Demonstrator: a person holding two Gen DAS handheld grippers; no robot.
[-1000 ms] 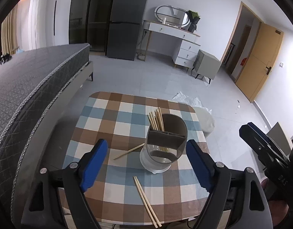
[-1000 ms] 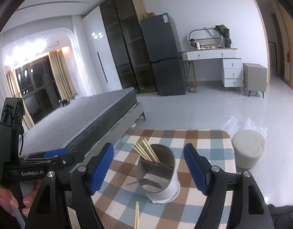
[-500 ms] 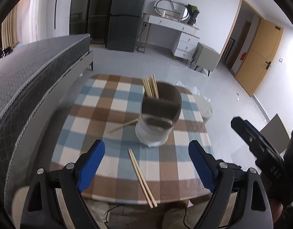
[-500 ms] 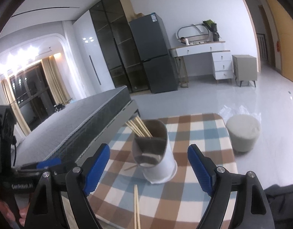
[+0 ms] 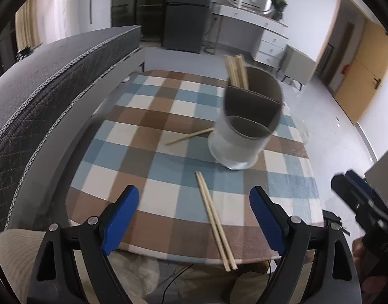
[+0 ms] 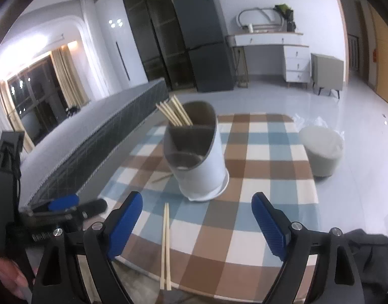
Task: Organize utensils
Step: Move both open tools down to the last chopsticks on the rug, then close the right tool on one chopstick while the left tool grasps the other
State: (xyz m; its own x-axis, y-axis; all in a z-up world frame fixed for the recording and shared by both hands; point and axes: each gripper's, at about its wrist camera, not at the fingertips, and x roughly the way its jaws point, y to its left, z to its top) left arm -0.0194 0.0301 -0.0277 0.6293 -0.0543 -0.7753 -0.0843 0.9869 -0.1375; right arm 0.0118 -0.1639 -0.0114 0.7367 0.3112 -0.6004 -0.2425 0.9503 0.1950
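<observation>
A grey-and-white divided utensil holder [image 5: 244,131] [image 6: 199,159] stands on the checked tablecloth [image 5: 153,116]. Several wooden chopsticks [image 5: 235,71] [image 6: 175,114] stick up from its rear compartment. A loose pair of chopsticks [image 5: 214,217] [image 6: 166,243] lies near the front table edge. Another chopstick [image 5: 188,136] [image 6: 162,177] lies just left of the holder's base. My left gripper [image 5: 192,195] is open above the front of the table, with nothing held. My right gripper [image 6: 196,200] is opening its jaws and is empty, the loose pair lying on the table below it.
A dark quilted bed [image 5: 42,96] runs along the table's left side. A round pale stool [image 6: 320,152] stands on the floor at the right. A fridge [image 6: 206,45], a white dresser [image 6: 277,45] and a wooden door [image 5: 366,71] are farther back.
Both grippers have sunk toward the table and tilted further down. The holder sits higher in both views, and the near table edge has come into sight. The right jaws stand wider.
</observation>
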